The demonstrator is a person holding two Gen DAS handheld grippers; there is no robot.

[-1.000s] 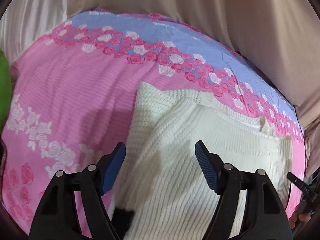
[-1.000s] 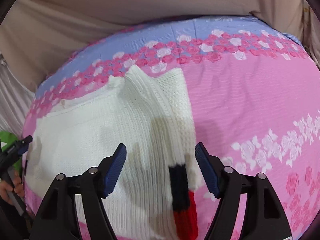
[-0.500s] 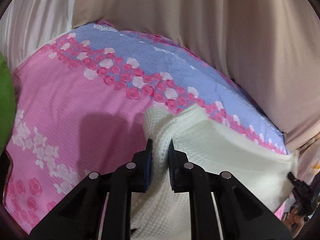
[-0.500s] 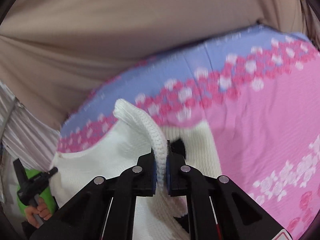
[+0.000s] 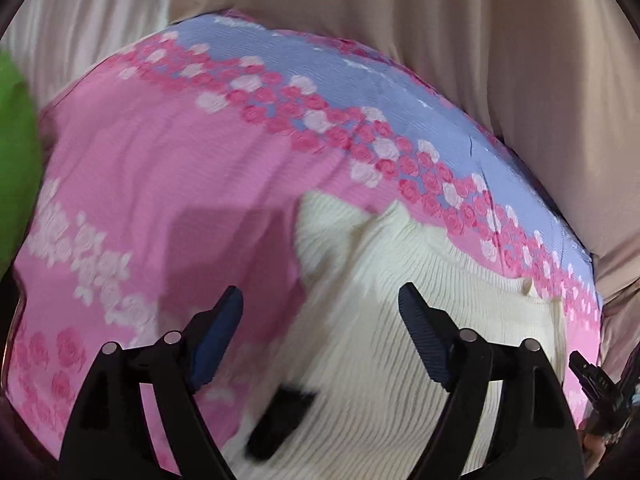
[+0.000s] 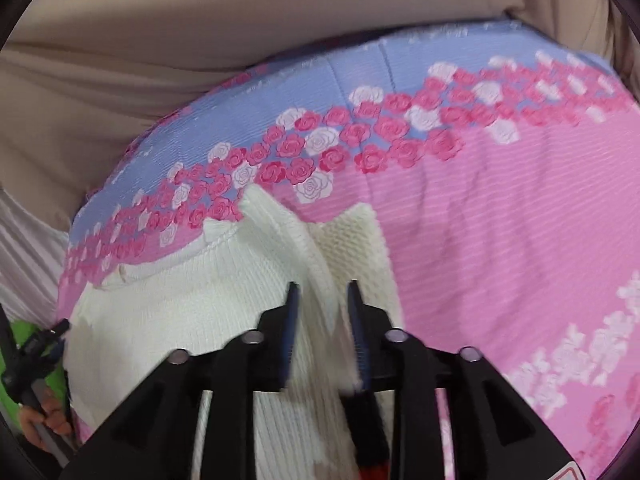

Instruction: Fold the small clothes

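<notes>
A small white knitted sweater [image 5: 400,340] lies on a pink and blue rose-patterned bedspread [image 5: 180,168]. My left gripper [image 5: 320,312] is wide open above the sweater's left part, holding nothing. A black cuff [image 5: 280,420] shows low between its arms. In the right wrist view the sweater [image 6: 180,312] has a raised fold [image 6: 296,248]. My right gripper [image 6: 322,300] stands partly open around that fold, with a gap each side of the knit. A black and red cuff [image 6: 368,440] lies below it.
Beige curtain cloth [image 5: 440,40] hangs behind the bed. A green object [image 5: 16,152] is at the far left. The other gripper [image 6: 36,356] with a hand shows at the left edge of the right wrist view.
Half a second ago both grippers were shut on lifted sweater folds. Now the left has opened wide and the sweater has dropped flat; the right has opened part way, the fold still between its jaws.
</notes>
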